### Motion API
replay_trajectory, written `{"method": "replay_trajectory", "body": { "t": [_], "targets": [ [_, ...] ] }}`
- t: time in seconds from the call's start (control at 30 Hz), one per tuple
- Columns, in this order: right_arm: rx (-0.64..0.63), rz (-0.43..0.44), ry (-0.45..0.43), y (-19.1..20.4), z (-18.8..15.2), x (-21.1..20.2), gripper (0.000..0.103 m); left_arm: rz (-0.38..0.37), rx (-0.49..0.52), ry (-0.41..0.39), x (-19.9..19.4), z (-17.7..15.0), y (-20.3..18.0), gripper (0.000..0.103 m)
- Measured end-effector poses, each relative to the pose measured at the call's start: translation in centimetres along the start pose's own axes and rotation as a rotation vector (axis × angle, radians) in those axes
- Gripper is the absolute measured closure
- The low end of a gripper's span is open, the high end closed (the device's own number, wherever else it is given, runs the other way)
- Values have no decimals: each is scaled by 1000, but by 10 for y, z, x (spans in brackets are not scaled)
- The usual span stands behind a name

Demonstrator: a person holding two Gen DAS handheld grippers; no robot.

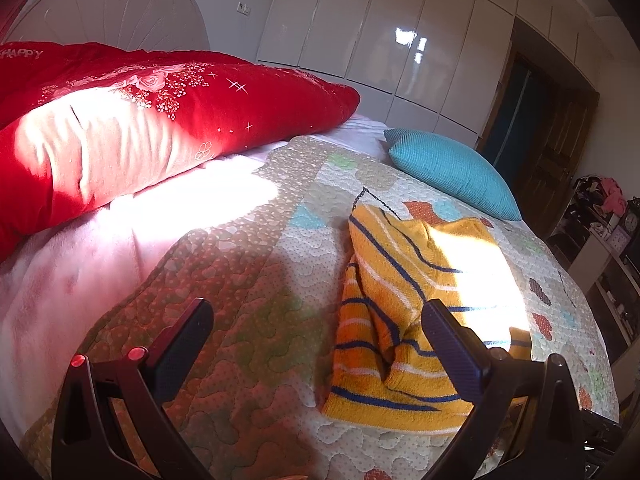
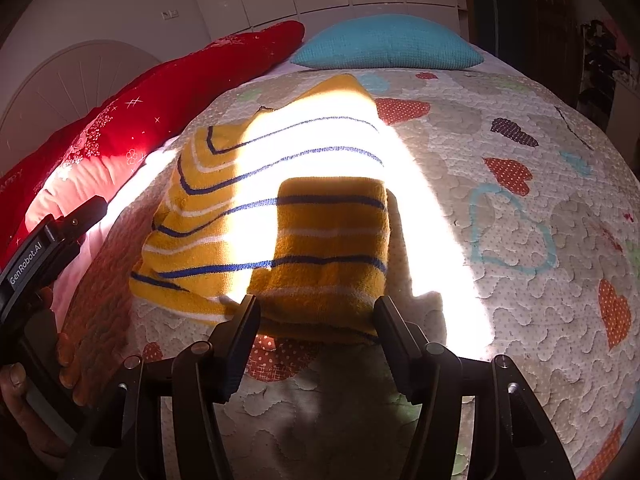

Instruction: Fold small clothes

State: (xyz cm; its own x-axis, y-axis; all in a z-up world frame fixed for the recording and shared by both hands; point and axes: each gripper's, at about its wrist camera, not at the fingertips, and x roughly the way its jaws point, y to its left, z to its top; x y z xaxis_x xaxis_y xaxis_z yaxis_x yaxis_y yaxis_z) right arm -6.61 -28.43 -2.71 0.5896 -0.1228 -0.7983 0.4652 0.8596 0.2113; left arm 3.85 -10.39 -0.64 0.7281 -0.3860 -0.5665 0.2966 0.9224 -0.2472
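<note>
My right claw (image 2: 316,312) was wide open and held nothing. Its two black fingers (image 2: 240,344) stood apart over the quilt (image 2: 500,280), and their tips were just at the near edge of the little yellow sweater (image 2: 332,240). I could not tell if the tips touched the knit.

My left claw (image 1: 316,320) was open too, with nothing in it. One finger hung over bare quilt and the other finger (image 1: 452,344) crossed in front of the sweater's side. From the right camera I could see that claw at the left edge of the picture, with a hand (image 2: 24,392) wrapped round its handle.

The sweater had blue and white stripes. It lay flat on the quilt in the middle of the bed, partly folded — one flap was laid over the rest on the side nearest my right claw. A bright strip of sun ran across it and washed out some of the stripes.

The quilt had hearts and clouds sewn on it. Past the sweater, near the far edge of the bed, sat a blue pillow (image 2: 388,44). A big red blanket (image 1: 140,112) with flowers was heaped along the head of the bed, by the white headboard (image 1: 112,8). White cupboards (image 1: 380,28) stood behind the bed — and a dark wooden door (image 1: 532,132) beside them.
</note>
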Motion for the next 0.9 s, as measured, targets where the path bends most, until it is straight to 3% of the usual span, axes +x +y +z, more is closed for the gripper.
{"method": "replay_trajectory", "body": {
  "t": [0.9],
  "targets": [
    [-25,-36,3,2,-5,3,36,-72,26,79,12,-6,-7,0]
  ]
}}
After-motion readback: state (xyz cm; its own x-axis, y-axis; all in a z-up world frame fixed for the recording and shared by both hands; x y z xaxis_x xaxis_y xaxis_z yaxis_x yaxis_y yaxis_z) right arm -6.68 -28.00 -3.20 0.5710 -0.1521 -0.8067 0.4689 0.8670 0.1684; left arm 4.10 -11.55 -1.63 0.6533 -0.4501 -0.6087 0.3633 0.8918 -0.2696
